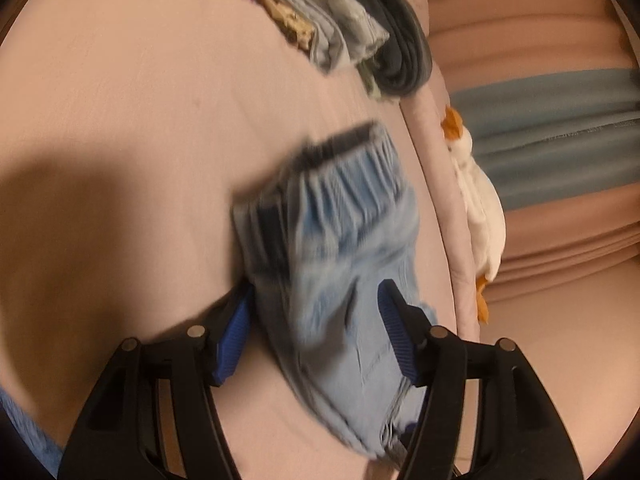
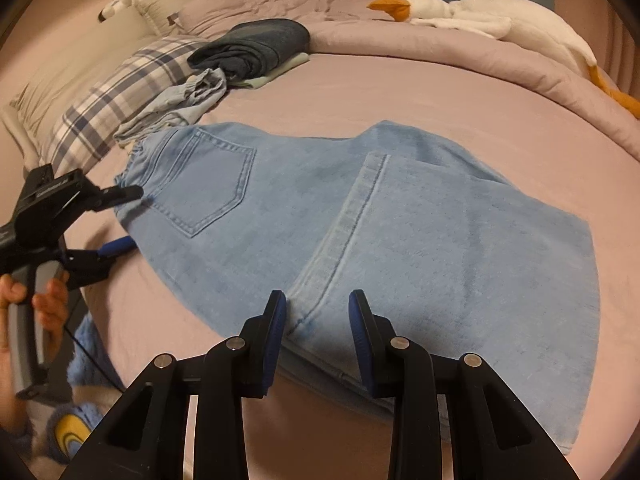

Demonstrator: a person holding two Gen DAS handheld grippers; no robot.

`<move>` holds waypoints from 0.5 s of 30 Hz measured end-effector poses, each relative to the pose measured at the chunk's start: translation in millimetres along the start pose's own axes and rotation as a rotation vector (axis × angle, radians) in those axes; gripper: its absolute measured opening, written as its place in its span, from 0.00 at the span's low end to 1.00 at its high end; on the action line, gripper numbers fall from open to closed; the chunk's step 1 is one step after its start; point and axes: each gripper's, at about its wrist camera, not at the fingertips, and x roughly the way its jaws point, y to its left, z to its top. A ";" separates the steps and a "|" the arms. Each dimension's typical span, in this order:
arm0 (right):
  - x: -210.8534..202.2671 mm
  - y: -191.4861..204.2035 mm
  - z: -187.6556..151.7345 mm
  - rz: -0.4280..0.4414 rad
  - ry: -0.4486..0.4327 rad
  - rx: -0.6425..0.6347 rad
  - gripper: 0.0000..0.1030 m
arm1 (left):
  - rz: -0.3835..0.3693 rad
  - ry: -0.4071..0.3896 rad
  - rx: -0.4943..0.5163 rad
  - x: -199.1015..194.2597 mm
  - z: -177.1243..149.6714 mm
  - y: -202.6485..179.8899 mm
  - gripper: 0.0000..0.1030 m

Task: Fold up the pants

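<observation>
Light blue jeans (image 2: 360,216) lie folded on the pink bed sheet (image 2: 500,92), back pocket up, waistband at the left. My left gripper (image 2: 124,220) is open at the waistband end, one finger above the cloth and one below. In the left wrist view the blurred waistband (image 1: 332,232) sits between its open fingers (image 1: 316,320). My right gripper (image 2: 318,312) is open, with its fingers either side of the leg seam at the near edge of the jeans.
A stack of folded clothes (image 2: 252,52) and a plaid pillow (image 2: 120,96) lie at the far left. A white goose plush (image 2: 480,16) rests on the rolled quilt at the far right. Curtains (image 1: 552,140) hang beyond the bed.
</observation>
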 end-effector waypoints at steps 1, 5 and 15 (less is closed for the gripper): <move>0.0 0.2 0.9 -0.002 -0.001 -0.001 0.32 | 0.002 -0.003 -0.004 6.6 5.2 -3.4 0.60; 1.9 3.3 5.5 -0.006 0.002 -0.009 0.32 | 0.015 0.011 0.012 15.8 12.7 -11.9 0.63; 33.9 7.4 51.8 0.028 0.006 0.003 0.29 | 0.036 0.060 0.239 -0.6 8.0 -31.2 0.27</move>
